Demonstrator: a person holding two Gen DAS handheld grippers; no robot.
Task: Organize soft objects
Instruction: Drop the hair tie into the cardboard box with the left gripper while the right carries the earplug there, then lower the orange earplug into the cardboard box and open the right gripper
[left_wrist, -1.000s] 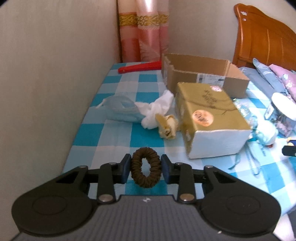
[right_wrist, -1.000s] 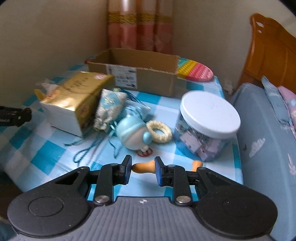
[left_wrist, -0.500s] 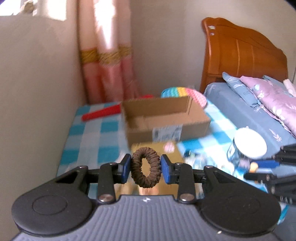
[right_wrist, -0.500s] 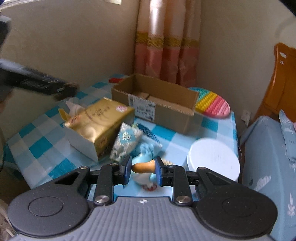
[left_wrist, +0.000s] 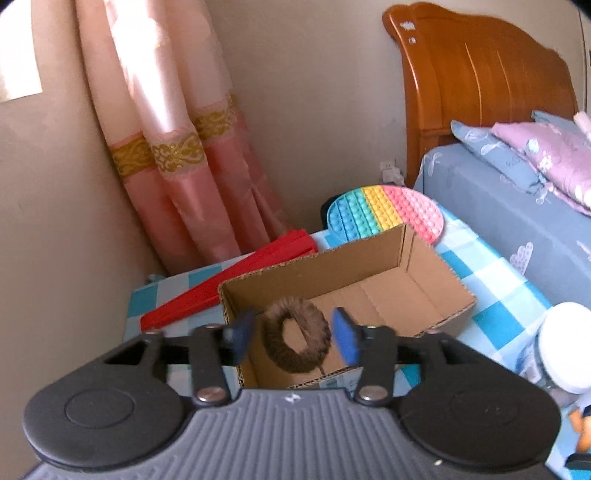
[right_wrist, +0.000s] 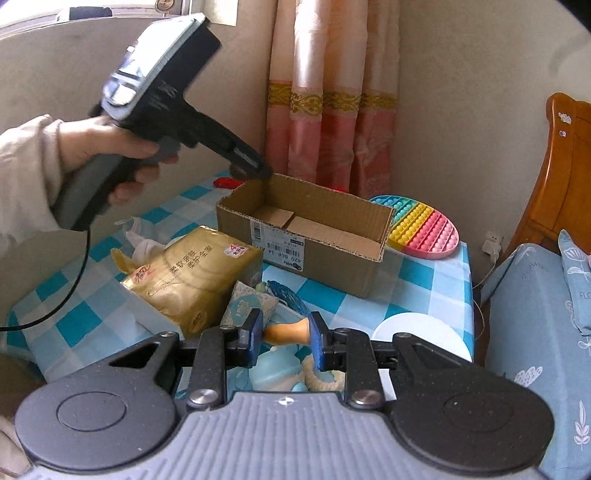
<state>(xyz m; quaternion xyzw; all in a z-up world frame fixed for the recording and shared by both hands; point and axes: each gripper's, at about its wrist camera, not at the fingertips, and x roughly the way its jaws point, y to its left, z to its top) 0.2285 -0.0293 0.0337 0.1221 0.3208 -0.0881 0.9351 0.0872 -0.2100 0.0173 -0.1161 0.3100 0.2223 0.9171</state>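
curtain (left_wrist: 173, 155): pink with a gold band, hanging in the corner
headboard (left_wrist: 480, 77): orange wood, at the right
bed (right_wrist: 532, 306): blue floral cover, beside the surface
pillow (left_wrist: 546, 162): purple, on the bed
surface (right_wrist: 424, 280): blue-and-white checked cloth
wall socket (right_wrist: 493, 242): low, white, beside the headboard

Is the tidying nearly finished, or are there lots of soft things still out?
Barely started. The cardboard box looks empty. The left gripper is opening above it, the brown hair tie loose between its pads. The right gripper pinches an orange toy. The pouch and woven ring still lie on the table.
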